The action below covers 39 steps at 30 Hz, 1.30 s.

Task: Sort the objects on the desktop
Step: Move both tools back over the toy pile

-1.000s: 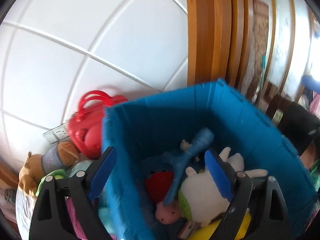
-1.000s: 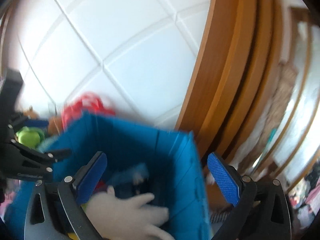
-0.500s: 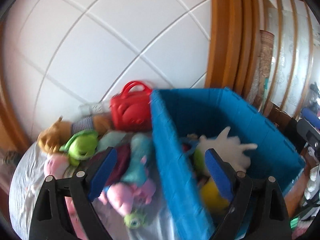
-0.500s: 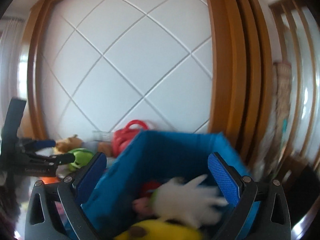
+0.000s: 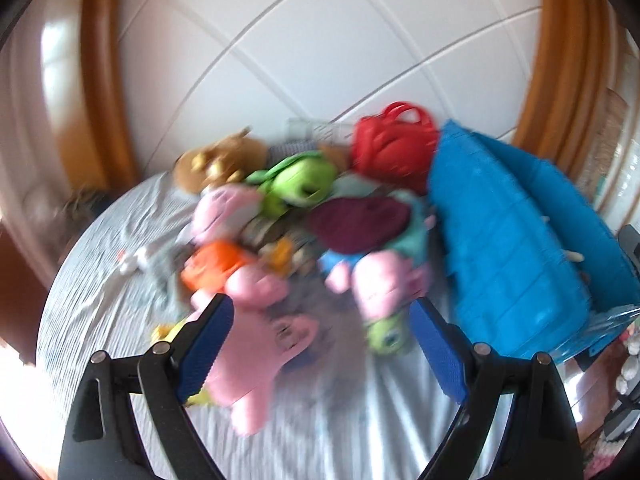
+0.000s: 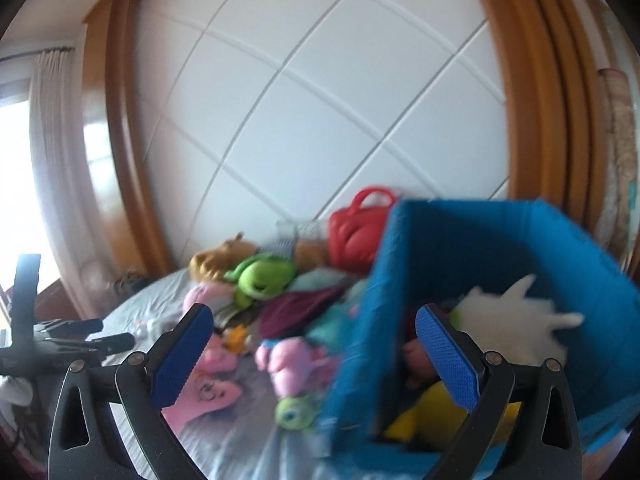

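Observation:
A blurred pile of plush toys lies on a grey striped cloth (image 5: 340, 420): a flat pink plush (image 5: 260, 344), a green one-eyed plush (image 5: 304, 184), a brown bear (image 5: 216, 160), an orange toy (image 5: 216, 264). A blue fabric bin (image 5: 508, 256) stands to the right of the pile. It holds a white plush (image 6: 508, 320) and a yellow toy (image 6: 432, 412). My left gripper (image 5: 320, 344) is open above the pink plush, holding nothing. My right gripper (image 6: 312, 352) is open over the bin's left wall (image 6: 368, 320), also empty.
A red plastic bag (image 5: 394, 144) leans on the white panelled wall behind the pile. Wooden frames flank the wall on both sides. The other gripper's black body (image 6: 48, 340) shows at the left of the right wrist view. A curtain and bright window are far left.
Both grippers have pulled back and swung left, away from inside the bin. The left wrist view now faces the toy pile; the right one shows both pile and bin.

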Available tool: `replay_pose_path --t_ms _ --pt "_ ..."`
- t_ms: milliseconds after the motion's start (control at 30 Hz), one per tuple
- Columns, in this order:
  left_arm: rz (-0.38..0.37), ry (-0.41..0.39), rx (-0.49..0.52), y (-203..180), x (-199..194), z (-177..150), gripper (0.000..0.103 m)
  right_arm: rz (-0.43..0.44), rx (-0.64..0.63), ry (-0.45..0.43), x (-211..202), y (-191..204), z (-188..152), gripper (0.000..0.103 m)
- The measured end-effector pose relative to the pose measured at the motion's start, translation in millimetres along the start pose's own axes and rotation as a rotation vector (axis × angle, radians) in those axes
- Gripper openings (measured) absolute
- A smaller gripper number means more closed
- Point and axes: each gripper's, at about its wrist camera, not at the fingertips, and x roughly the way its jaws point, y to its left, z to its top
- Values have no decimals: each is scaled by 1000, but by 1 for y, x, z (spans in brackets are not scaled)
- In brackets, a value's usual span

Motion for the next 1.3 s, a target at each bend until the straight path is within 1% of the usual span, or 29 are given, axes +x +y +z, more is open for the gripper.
replay_pose_path --t_ms 200,333,433,667,800,933,1033,1100,1267,1300 --pt "63 76 -51 80 7 -29 90 28 -9 75 26 55 -27 103" --pt "73 127 -57 107 17 -43 90 30 -17 136 45 79 -43 103" --pt "91 167 -75 124 29 -51 90 56 -34 196 65 88 -53 103" --pt "103 218 -115 146 51 -69 90 118 -73 337 112 108 -77 103" --pt "138 257 -170 160 70 -86 90 154 -96 418 139 119 -90 103" --pt "180 297 -201 172 90 -104 90 225 -116 506 177 124 -108 103" --pt "224 311 -204 176 103 -117 90 277 -137 558 204 124 -121 103" --pt "241 320 -203 179 112 -125 91 294 -146 590 221 126 -129 103" --pt "221 356 -155 184 134 -139 91 316 -156 669 254 131 -148 103" --pt "216 364 -143 185 138 -141 93 314 -162 683 260 132 -151 103"
